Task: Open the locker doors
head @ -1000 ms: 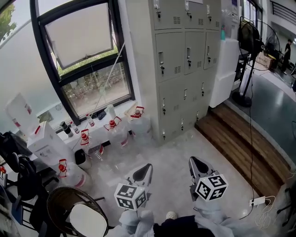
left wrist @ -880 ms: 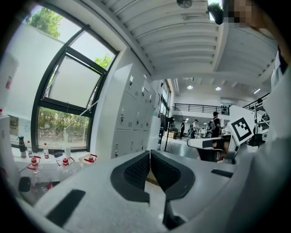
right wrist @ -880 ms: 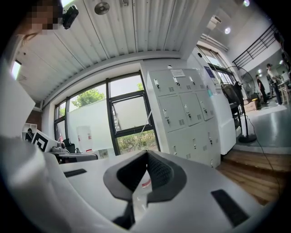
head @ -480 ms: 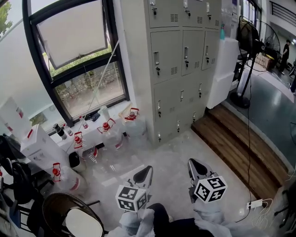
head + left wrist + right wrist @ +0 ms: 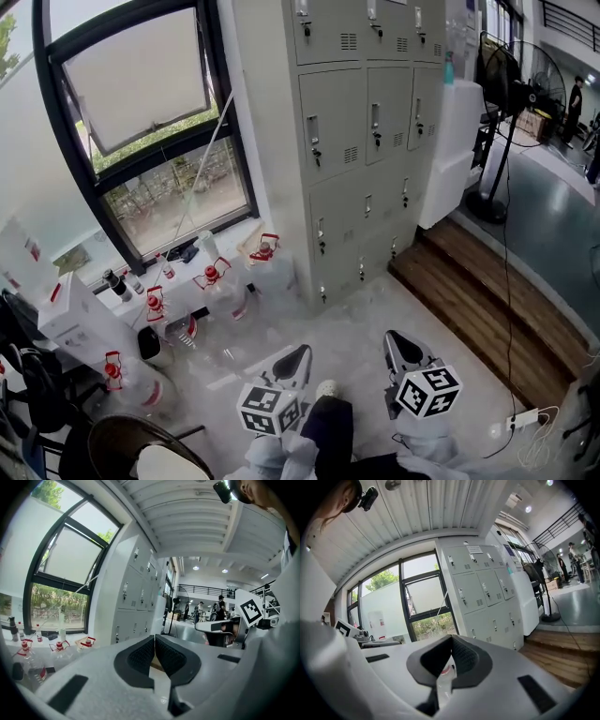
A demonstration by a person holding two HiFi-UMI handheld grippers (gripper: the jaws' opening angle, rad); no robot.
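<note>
A grey bank of lockers (image 5: pixel 361 131) stands against the far wall, every door shut, each with a small handle and vent; it also shows in the left gripper view as lockers (image 5: pixel 133 606) and in the right gripper view as lockers (image 5: pixel 487 597). My left gripper (image 5: pixel 298 355) is low in the head view, well short of the lockers, its jaws shut with nothing between them. My right gripper (image 5: pixel 398 343) is beside it to the right, also shut and empty. Both point toward the lockers.
Several clear water jugs with red caps (image 5: pixel 211 281) crowd the floor below a large window (image 5: pixel 141 131). A raised wooden step (image 5: pixel 478 300) runs along the right. A standing fan (image 5: pixel 502 84) and a white cabinet (image 5: pixel 455 150) stand right of the lockers. A chair (image 5: pixel 131 450) is at lower left.
Both grippers and the head camera have moved forward toward the lockers, which now sit larger and more central. A shoe tip now shows between the grippers.
</note>
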